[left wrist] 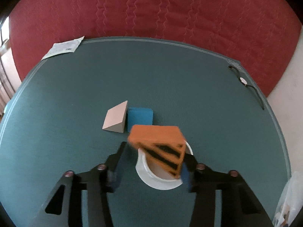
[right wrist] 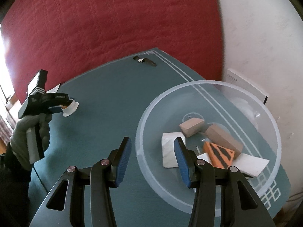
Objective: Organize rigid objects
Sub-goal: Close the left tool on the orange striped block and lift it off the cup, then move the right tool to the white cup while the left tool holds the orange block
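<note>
Behind everything, a red quilted cover [left wrist: 151, 9], filling the far side in both views. In front of it, a teal mat [left wrist: 170, 75] with pale lines along its edge. On the mat's right end, seen from the right wrist, a large clear bowl [right wrist: 208, 83], upright. Inside the bowl, loosely heaped: a brown block [right wrist: 223, 138], a beige wedge [right wrist: 191, 127] just beside it, a second orange wedge [right wrist: 217, 155] with black stripes, and two white blocks [right wrist: 168, 151], one partly under the orange piece. Above the bowl's near left rim, the right gripper [right wrist: 152, 141], jaws standing apart, one blue-padded finger outside the wall and one over the inside, gripping nothing. At the mat's left, a gloved hand [right wrist: 28, 132] around the handle of the left gripper [left wrist: 155, 149], pointing steeply down. Between its fingers, a white ring [left wrist: 151, 179] on the mat and, tilted over the ring, an orange striped wedge [left wrist: 157, 136]. Blurred there, with a gap showing on the left side, so cannot tell whether the pads press on either piece. Just beyond, resting on the mat and touching each other, a pale wedge [left wrist: 115, 117] and a blue block [left wrist: 140, 117]. At the far left corner, a sheet of paper [left wrist: 62, 47], half off the mat. At the far right corner, a thin black cord [left wrist: 243, 80] with a small white disc.
</note>
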Demonstrator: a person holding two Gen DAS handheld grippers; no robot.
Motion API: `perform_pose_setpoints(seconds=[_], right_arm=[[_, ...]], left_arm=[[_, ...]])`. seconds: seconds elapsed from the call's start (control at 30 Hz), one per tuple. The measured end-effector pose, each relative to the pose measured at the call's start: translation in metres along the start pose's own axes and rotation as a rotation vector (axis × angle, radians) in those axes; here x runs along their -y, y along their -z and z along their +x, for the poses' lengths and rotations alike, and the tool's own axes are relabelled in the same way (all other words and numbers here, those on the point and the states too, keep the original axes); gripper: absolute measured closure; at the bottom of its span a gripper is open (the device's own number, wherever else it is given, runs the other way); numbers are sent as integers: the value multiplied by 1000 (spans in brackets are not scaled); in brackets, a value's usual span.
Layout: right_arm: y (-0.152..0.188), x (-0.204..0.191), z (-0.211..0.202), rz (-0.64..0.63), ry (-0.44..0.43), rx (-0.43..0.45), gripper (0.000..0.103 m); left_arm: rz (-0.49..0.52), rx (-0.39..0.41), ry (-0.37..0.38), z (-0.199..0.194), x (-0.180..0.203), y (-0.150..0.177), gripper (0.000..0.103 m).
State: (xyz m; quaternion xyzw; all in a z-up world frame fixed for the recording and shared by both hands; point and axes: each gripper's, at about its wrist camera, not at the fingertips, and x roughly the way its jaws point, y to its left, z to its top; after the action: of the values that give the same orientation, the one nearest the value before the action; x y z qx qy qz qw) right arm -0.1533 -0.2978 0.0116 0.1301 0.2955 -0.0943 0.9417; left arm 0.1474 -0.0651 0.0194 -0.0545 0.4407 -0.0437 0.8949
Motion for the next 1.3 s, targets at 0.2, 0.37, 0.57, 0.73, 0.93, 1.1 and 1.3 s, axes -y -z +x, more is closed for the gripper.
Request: perform_pose_setpoints(seconds=[0.2,0.37,0.57,0.73,0.93,1.1,1.3], right_arm=[[1,-9,4,-2,-14,-12,55],[4,-16,8,-6,-25,-24,55],[5,-27,13,-21,-31,-29,51],[4,-30,14,-19,-25,-14,50],[-6,-39,14,-25,-25,19,50],[-15,-64,25,-79,-63,12,50],[-27,-111,48,-160,-147,-20,50]], left_arm=[[-4,1,55,-5,-7,1,74],[-14,22,74,-19,-16,6,74],[-7,41,120,-40,-26,17,76],[-19,52,119,-51,-42,27,76],[0,63,122,-63,-55,41,76],[12,67,130,-71,-63,50,76],[30,99,121,-82,-70,60,76]])
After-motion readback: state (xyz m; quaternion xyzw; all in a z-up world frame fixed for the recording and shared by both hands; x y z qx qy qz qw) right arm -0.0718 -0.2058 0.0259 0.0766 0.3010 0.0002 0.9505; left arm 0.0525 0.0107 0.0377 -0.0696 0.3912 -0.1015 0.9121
